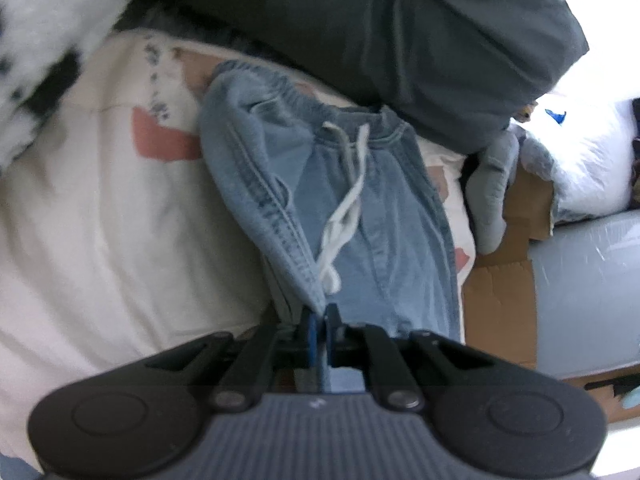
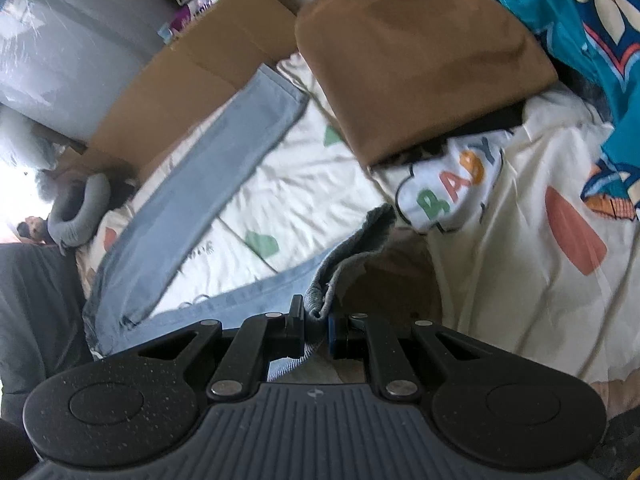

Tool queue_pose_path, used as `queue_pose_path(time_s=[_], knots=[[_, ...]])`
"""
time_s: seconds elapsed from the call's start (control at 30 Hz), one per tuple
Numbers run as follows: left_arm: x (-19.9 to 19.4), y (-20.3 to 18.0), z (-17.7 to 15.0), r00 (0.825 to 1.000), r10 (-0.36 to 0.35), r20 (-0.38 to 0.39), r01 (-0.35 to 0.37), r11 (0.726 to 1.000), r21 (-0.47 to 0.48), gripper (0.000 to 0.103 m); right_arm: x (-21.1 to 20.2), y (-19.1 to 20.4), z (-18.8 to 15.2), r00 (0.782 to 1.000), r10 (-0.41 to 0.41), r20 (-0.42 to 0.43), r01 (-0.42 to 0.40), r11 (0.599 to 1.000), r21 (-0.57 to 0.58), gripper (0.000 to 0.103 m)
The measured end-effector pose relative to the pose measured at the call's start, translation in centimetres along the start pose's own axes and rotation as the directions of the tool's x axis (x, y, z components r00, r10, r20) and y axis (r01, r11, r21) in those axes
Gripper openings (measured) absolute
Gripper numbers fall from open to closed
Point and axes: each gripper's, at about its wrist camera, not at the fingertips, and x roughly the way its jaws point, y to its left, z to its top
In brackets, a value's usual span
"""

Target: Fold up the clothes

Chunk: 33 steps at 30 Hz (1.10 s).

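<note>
Your left gripper point(image 1: 319, 322) pinches one pair of pale blue jeans point(image 1: 320, 184) with a white drawstring point(image 1: 348, 208), spread on the cream bedsheet point(image 1: 100, 200). Your right gripper point(image 2: 314, 320) clamps their frayed hem point(image 2: 352, 248).

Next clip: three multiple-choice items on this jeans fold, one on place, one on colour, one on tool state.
1. The folded brown garment lies: A) on the printed cream bedsheet B) in the cardboard box C) on the floor
2. The drawstring of the light-blue denim jeans is: A) red B) white C) black
3. The left tool is: A) open, free B) shut on denim C) out of view

Key: 1 A, it rests on the sheet; 2 B, white cord over the waistband; 3 B, denim is pinched between its fingers.
</note>
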Motion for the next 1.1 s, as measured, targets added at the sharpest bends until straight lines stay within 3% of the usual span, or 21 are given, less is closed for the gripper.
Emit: queue_pose_path(time_s=[0.37, 0.53, 0.67, 0.8, 1.1], knots=[[-0.2, -6.8, 1.2, 1.0, -0.007, -0.012, 0.008, 0.995, 0.096, 0.004, -0.6, 1.3, 2.4, 0.999, 0.016, 0.032, -0.017, 0.999, 0.03, 0.009], [0.3, -8.9, 1.4, 1.0, -0.002, -0.006, 0.003, 0.994, 0.11, 0.004, -0.4, 2.4, 4.3, 0.998, 0.052, 0.047, -0.051, 0.999, -0.007, 0.009], [0.4, -10.2, 1.3, 1.0, 0.016, 0.002, -0.016, 0.994, 0.112, 0.004, 0.5, 2.1, 5.5, 0.997, 0.07, 0.04, -0.07, 0.997, 0.014, 0.009], [0.7, -12.1, 1.2, 0.998, 0.063, 0.004, -0.063, 0.982, 0.178, 0.004, 1.7, 1.6, 7.0, 0.997, 0.079, 0.021, -0.08, 0.994, 0.068, 0.009], [2.6, -15.2, 1.7, 0.999, 0.034, 0.015, -0.036, 0.976, 0.214, 0.004, 5.0, 1.8, 10.8, 0.997, 0.072, 0.014, -0.073, 0.993, 0.089, 0.009]])
